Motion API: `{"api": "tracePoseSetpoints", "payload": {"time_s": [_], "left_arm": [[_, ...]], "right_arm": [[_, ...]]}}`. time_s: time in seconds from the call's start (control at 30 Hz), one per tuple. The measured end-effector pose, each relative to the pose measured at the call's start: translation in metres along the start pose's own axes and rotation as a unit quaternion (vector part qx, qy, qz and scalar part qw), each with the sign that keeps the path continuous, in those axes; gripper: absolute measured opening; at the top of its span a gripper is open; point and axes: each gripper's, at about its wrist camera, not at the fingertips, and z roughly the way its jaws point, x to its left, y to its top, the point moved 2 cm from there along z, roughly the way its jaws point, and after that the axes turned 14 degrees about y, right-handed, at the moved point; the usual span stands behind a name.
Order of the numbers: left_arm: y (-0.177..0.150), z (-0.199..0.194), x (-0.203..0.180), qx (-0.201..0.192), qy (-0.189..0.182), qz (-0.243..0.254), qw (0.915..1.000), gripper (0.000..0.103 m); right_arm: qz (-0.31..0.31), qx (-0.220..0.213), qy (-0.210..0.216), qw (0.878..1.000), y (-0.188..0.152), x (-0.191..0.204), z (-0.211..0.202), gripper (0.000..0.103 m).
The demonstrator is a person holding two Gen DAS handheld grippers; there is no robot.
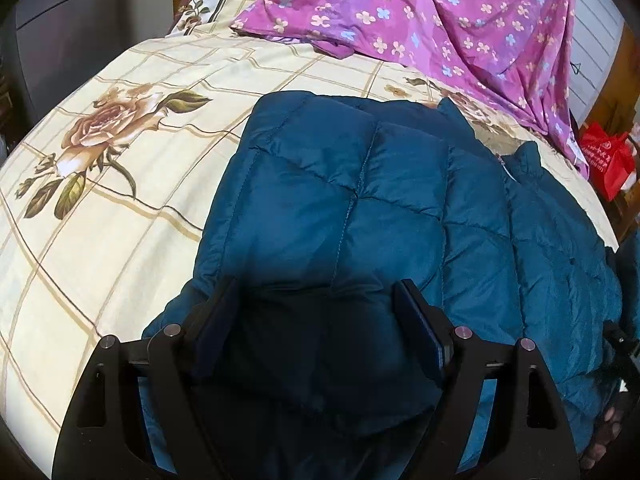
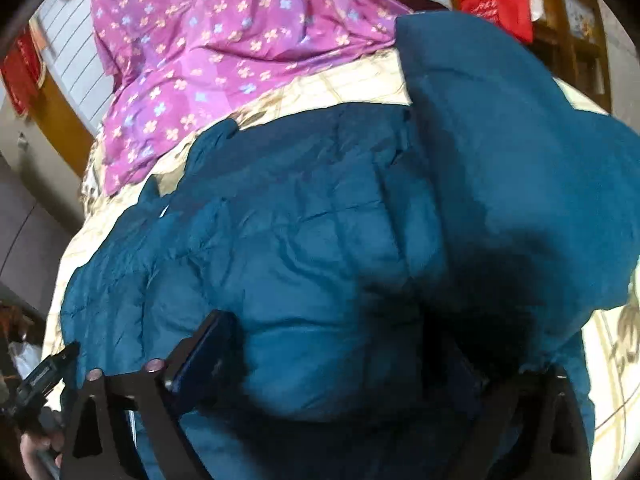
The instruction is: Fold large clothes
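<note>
A teal quilted puffer jacket (image 1: 380,208) lies on a bed with a cream floral sheet (image 1: 120,184). My left gripper (image 1: 320,320) is open, its fingers spread wide just over the jacket's near edge, with dark fabric between them. The jacket (image 2: 300,240) fills the right wrist view. My right gripper (image 2: 340,352) is open wide with a bulge of jacket between the fingers. The left finger (image 2: 204,352) shows; the right one is mostly hidden under a raised fold of jacket (image 2: 520,140).
A purple flowered cloth (image 1: 440,12) lies heaped at the far side of the bed, also in the right wrist view (image 2: 220,40). A red bag (image 1: 608,156) hangs beyond the bed's right edge. Grey furniture (image 1: 60,20) stands at far left.
</note>
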Motion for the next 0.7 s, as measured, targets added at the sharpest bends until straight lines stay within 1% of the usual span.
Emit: {"api": "tracePoseSetpoints", "payload": {"time_s": [0.07, 0.13, 0.17, 0.2, 0.3, 0.33, 0.37, 0.4, 0.43, 0.47, 0.5, 0.53, 0.57, 0.63, 0.7], "left_arm": [[0.001, -0.005, 0.002, -0.002, -0.005, -0.006, 1.0, 0.08], [0.002, -0.013, 0.007, -0.011, -0.006, -0.016, 0.9998, 0.08], [0.004, -0.018, 0.008, -0.019, -0.008, -0.021, 0.9996, 0.08], [0.005, -0.023, 0.009, -0.028, -0.009, -0.024, 0.9993, 0.08], [0.008, -0.033, 0.008, -0.053, -0.009, -0.02, 0.9984, 0.08], [0.008, -0.031, 0.007, -0.052, -0.008, -0.016, 0.9985, 0.08], [0.006, -0.025, 0.005, -0.039, -0.007, -0.009, 0.9992, 0.08], [0.004, -0.02, 0.003, -0.027, -0.009, -0.008, 0.9996, 0.08], [0.001, -0.011, 0.002, -0.005, -0.013, -0.009, 0.9999, 0.08], [-0.002, -0.002, 0.002, 0.012, -0.008, -0.011, 0.9998, 0.08], [-0.002, -0.001, 0.002, 0.009, -0.004, -0.01, 0.9999, 0.08], [-0.002, -0.001, 0.0, 0.007, 0.0, -0.006, 1.0, 0.08], [-0.001, 0.0, -0.002, 0.012, 0.001, -0.003, 0.9999, 0.082], [-0.002, 0.002, -0.003, 0.021, -0.004, -0.003, 0.9998, 0.086], [-0.002, 0.005, -0.005, 0.031, -0.01, -0.001, 0.9995, 0.094]], "right_arm": [[-0.008, 0.007, -0.013, 1.0, 0.0, 0.004, 0.0, 0.099], [0.012, 0.001, -0.017, 1.0, 0.002, 0.006, -0.009, 0.099], [0.017, -0.011, -0.005, 1.0, 0.004, 0.01, -0.017, 0.099], [0.01, -0.032, 0.008, 0.999, 0.007, 0.02, -0.029, 0.099], [-0.042, -0.069, -0.001, 0.997, 0.009, 0.052, -0.045, 0.099], [-0.071, -0.078, 0.002, 0.994, 0.009, 0.066, -0.045, 0.099], [-0.084, -0.075, 0.007, 0.994, 0.007, 0.071, -0.043, 0.099], [-0.098, -0.059, 0.013, 0.993, 0.007, 0.077, -0.031, 0.099], [-0.103, -0.04, 0.015, 0.994, 0.005, 0.078, -0.02, 0.099], [-0.102, -0.018, 0.014, 0.994, 0.004, 0.075, -0.009, 0.099], [-0.097, 0.005, 0.006, 0.995, 0.001, 0.07, 0.004, 0.099], [-0.088, 0.033, -0.011, 0.996, -0.002, 0.061, 0.017, 0.101], [-0.086, 0.047, -0.018, 0.995, -0.006, 0.054, 0.026, 0.103], [-0.095, 0.035, -0.008, 0.995, -0.008, 0.051, 0.024, 0.103], [-0.099, 0.036, -0.012, 0.994, -0.008, 0.052, 0.024, 0.103]]}}
